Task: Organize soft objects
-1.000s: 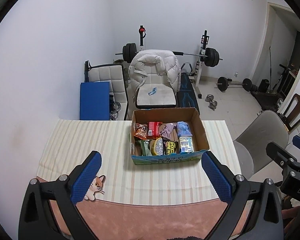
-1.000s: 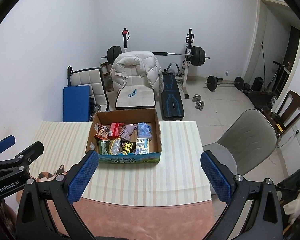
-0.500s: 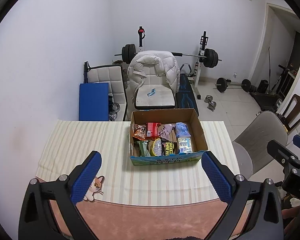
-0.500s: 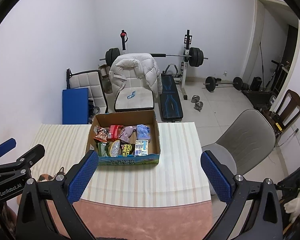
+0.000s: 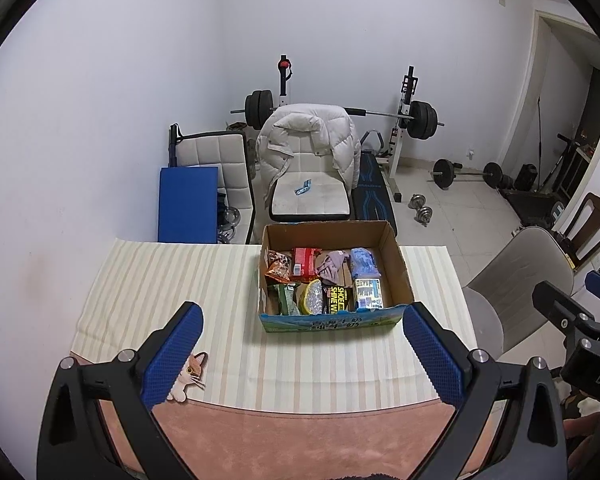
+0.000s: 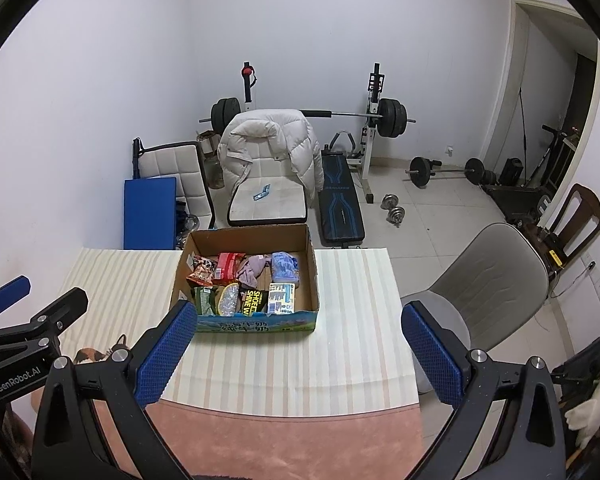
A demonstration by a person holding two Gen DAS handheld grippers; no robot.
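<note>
Both the left tongs (image 5: 302,354) and right tongs (image 6: 296,352) hang wide open and empty above the near counter (image 5: 172,280), facing a cardboard box (image 5: 396,256) of soft packets at the far edge.

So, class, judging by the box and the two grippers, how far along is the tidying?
Done: nothing visibly; the packets and purple cloth all sit in the cardboard box. In hand: nothing; the left gripper and right gripper are open and empty, short of the box. Left: all the sorting.
</note>
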